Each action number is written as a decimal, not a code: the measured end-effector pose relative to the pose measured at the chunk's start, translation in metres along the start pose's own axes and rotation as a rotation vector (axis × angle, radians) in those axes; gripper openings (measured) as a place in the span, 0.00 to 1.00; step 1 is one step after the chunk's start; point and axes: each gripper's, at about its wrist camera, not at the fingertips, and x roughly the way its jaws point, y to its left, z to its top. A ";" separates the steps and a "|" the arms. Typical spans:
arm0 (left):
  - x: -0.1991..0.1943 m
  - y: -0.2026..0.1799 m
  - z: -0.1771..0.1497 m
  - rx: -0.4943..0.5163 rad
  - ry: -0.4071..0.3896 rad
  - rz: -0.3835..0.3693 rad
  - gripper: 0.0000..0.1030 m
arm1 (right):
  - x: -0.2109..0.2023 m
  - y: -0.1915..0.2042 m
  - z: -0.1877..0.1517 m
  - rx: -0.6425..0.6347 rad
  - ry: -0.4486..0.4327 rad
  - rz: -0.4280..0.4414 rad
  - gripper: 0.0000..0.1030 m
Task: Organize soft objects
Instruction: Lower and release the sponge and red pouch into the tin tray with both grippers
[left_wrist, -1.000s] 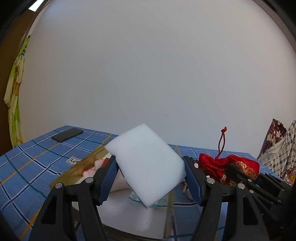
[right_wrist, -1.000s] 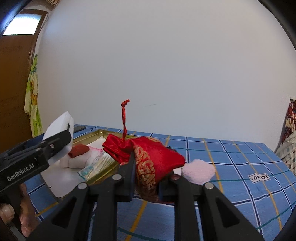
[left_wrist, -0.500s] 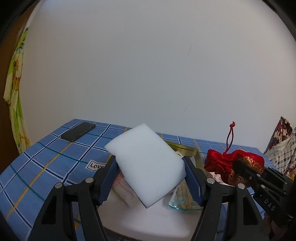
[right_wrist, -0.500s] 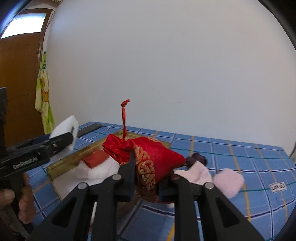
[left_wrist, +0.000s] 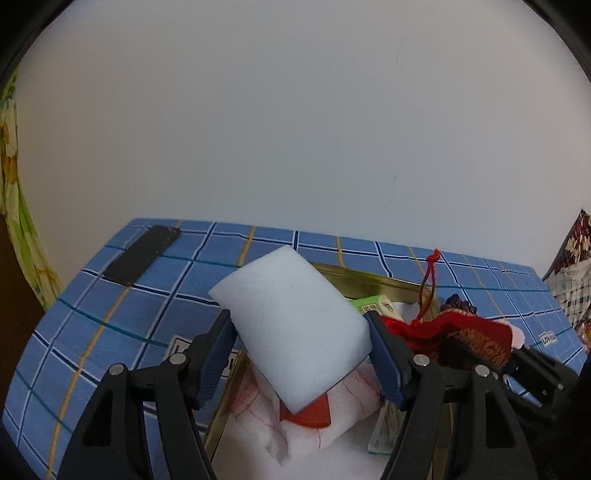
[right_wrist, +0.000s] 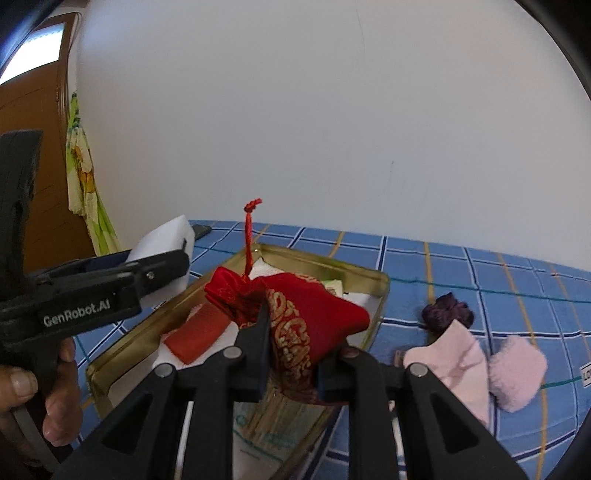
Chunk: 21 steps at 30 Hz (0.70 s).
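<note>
The left gripper (left_wrist: 301, 345) holds a white foam block (left_wrist: 291, 328) tilted between its widely spread fingers, up in the air above the near left part of the gold tray (right_wrist: 325, 264) on the blue checked tablecloth (left_wrist: 147, 314). The right gripper (right_wrist: 291, 345) is pinched nearly closed on a red embroidered pouch (right_wrist: 310, 314), held over the tray's near side. A pink sock (right_wrist: 458, 354), a pink puff (right_wrist: 517, 373) and a dark purple scrunchie (right_wrist: 447, 312) lie on the cloth just beyond the tray's right edge.

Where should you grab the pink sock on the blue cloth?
Best guess: pinch the pink sock across its narrow middle, coming down from above. It lies flat on the blue checked cloth, so nothing sticks up to catch sideways. A purple bundle touches its far end, so stay clear of that.
</note>
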 end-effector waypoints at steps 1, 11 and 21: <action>0.004 0.001 0.002 0.001 0.012 -0.004 0.70 | 0.005 0.001 0.000 -0.004 0.009 -0.003 0.19; 0.032 0.005 0.003 -0.018 0.087 0.004 0.80 | 0.017 0.001 0.001 0.008 0.030 0.045 0.73; 0.029 0.008 -0.002 -0.061 0.094 0.053 0.88 | -0.028 -0.022 -0.014 0.076 -0.047 0.058 0.84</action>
